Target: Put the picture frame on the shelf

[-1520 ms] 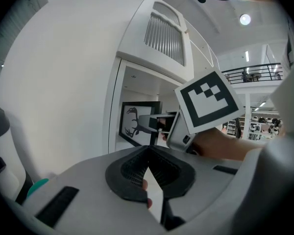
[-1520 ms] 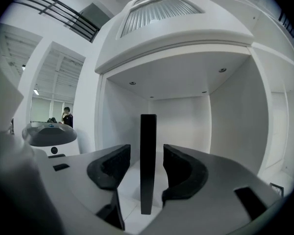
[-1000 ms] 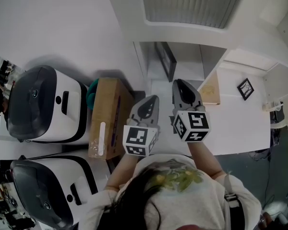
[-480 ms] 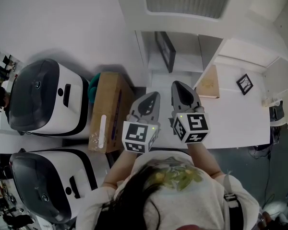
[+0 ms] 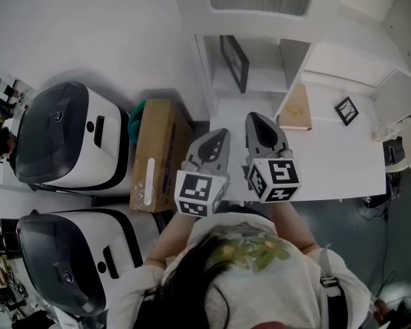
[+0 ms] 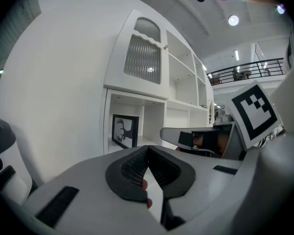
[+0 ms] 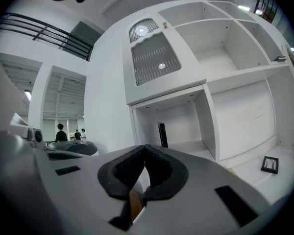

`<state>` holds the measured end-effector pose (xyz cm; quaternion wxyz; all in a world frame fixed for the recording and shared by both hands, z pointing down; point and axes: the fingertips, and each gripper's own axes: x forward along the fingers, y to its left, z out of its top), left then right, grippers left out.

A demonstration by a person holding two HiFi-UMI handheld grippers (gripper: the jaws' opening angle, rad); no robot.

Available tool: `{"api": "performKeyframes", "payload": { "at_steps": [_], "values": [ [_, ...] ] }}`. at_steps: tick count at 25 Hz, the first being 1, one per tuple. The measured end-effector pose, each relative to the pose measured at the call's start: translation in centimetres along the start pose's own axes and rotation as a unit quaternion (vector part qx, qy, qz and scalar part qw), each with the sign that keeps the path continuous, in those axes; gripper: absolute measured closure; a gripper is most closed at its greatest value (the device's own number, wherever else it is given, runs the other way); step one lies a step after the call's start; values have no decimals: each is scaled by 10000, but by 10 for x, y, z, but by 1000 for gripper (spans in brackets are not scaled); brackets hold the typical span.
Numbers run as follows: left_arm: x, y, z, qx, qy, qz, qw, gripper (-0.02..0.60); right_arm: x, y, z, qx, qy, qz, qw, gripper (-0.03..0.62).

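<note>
Left gripper (image 5: 218, 141) and right gripper (image 5: 258, 123) side by side in front of chest, pointing forward, near level. Right tip slightly ahead of left. Both jaw pairs closed tip to tip, empty. Left forearm (image 5: 170, 242), right forearm (image 5: 291, 219) reach out from torso.

The black rectangular picture frame (image 5: 234, 62) stands in the leftmost compartment of the white shelf unit (image 5: 262, 81), against its left wall. To its right we find a light wooden board (image 5: 296, 108), and farther right a small black frame (image 5: 346, 110). A brown cardboard box (image 5: 154, 153) sits left of the shelf.
</note>
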<state>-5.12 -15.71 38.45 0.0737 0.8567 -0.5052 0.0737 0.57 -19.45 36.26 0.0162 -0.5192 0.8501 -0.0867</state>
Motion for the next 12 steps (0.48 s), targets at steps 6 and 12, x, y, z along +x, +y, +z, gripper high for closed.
{"api": "performKeyframes", "payload": {
  "at_steps": [6, 12],
  "values": [
    [-21, -9, 2, -2, -34, -82, 10000, 554, -19, 13, 4, -65, -22, -77, 9999, 563],
    [-38, -19, 2, 26, -29, -182, 9998, 554, -36, 22, 6, -68, -58, -146, 9999, 563]
  ]
}}
